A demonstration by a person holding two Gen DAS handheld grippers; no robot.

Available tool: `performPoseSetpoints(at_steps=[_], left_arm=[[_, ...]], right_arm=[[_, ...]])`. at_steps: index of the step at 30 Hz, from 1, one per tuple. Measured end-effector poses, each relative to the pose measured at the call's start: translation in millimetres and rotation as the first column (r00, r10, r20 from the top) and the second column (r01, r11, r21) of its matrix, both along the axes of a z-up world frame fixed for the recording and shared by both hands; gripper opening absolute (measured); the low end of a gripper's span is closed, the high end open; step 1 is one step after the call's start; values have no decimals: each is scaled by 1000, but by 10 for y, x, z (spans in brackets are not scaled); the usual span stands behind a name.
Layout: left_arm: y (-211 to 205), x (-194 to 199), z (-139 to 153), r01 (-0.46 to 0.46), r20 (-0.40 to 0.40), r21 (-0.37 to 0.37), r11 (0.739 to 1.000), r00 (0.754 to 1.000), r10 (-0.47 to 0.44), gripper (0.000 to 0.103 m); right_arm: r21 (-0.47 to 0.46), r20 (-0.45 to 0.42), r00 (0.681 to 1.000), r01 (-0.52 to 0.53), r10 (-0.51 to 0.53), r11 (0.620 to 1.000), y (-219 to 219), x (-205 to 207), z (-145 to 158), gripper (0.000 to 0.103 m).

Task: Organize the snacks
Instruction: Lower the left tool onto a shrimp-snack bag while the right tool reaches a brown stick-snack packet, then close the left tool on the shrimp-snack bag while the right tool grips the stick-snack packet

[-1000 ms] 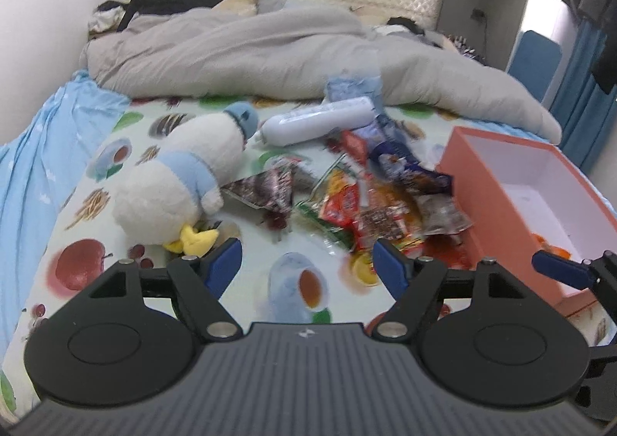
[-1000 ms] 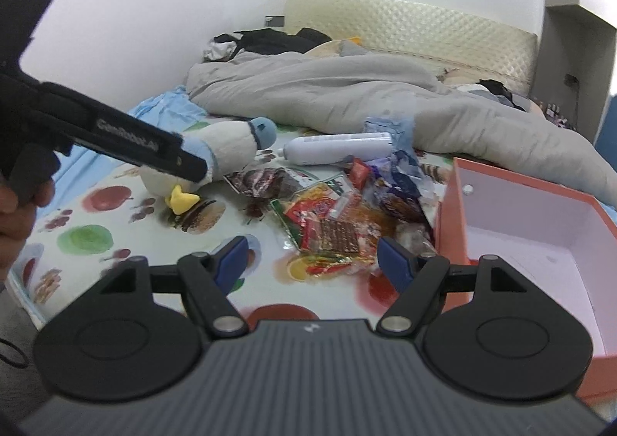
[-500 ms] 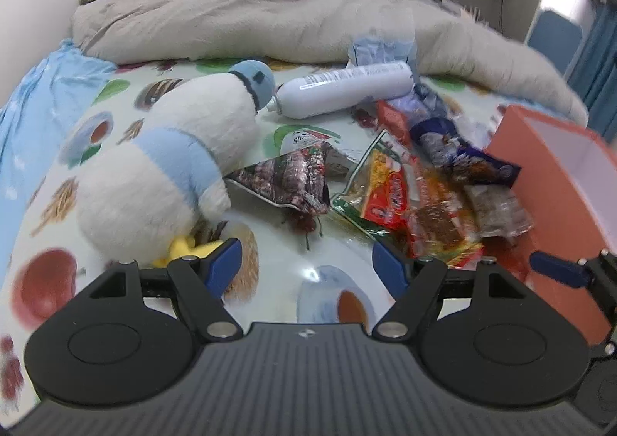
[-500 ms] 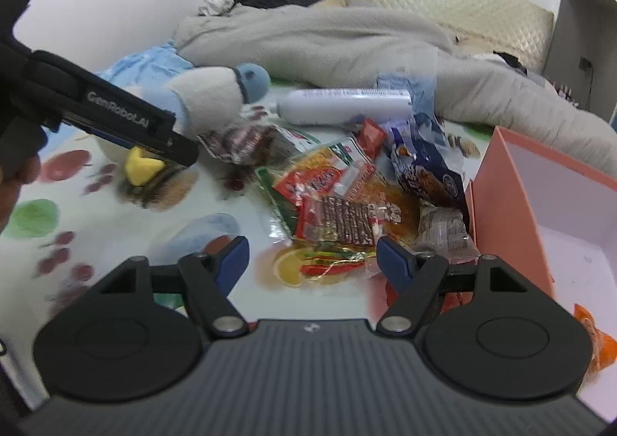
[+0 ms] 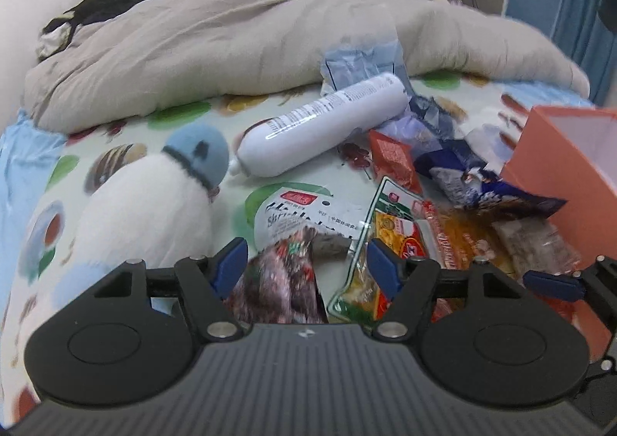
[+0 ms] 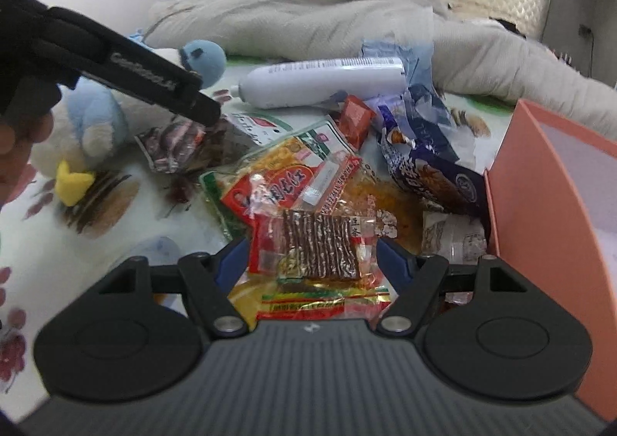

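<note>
Your left gripper [image 5: 304,268] tilts down over the dark snack pack [image 5: 283,281] on the bed, fingers closing but not touching it. Your right gripper [image 6: 310,256] angles down too, fingers apart around the striped packet [image 6: 320,247], beside the orange box [image 6: 540,204].

Your left gripper [image 5: 302,268] has a black ribbed body with two round black discs, one on each side. Its angular black arms carry a silver screw at each pivot and end in blue finger pads [image 5: 231,264]. Your right gripper [image 6: 310,256] has the same black build and blue pads [image 6: 393,256]. On the side of the left one you can see white lettering, too blurred to read.
</note>
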State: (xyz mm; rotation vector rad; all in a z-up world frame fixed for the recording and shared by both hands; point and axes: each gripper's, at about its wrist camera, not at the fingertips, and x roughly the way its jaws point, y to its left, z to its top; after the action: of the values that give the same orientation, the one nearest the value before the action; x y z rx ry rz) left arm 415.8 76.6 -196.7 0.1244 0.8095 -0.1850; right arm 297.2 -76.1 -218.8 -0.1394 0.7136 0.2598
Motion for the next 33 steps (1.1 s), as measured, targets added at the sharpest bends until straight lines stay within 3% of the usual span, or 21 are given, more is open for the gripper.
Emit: performPoseSetpoints(at_steps=[6, 12, 17, 26, 27, 28, 29, 33], left_arm=[[-194, 246, -272, 24, -28, 153, 988, 999, -19, 71], [-119, 379, -456, -8, -77, 187, 982, 997, 22, 45], [-57, 331, -401, -28, -85, 151, 988, 996, 41, 39], [2, -63, -158, -80, -77, 83, 993, 993, 87, 37], [-1, -130, -118, -79, -72, 82, 994, 994, 85, 37], [-5, -196, -75, -81, -67, 79, 994, 994, 87, 37], [-2, -266, -37, -86, -64, 71, 994, 994, 90, 37], [3, -562, 60, -96, -66, 42, 995, 993, 98, 37]], right_arm=[[8, -78, 997, 14, -14, 1000, -48, 128, -163, 71], [65, -110, 994, 13, -6, 998, -118, 140, -231, 61], [80, -107, 994, 17, -8, 997, -165, 96, -163, 55], [96, -108, 994, 10, 1, 995, -176, -175, -51, 50], [102, -110, 994, 1, 11, 995, -171, -223, -35, 18], [97, -115, 993, 6, 5, 995, -165, -260, -23, 3], [100, -109, 994, 8, 3, 995, -168, -317, -7, 8], [117, -125, 992, 11, 4, 993, -199, -508, -11, 7]])
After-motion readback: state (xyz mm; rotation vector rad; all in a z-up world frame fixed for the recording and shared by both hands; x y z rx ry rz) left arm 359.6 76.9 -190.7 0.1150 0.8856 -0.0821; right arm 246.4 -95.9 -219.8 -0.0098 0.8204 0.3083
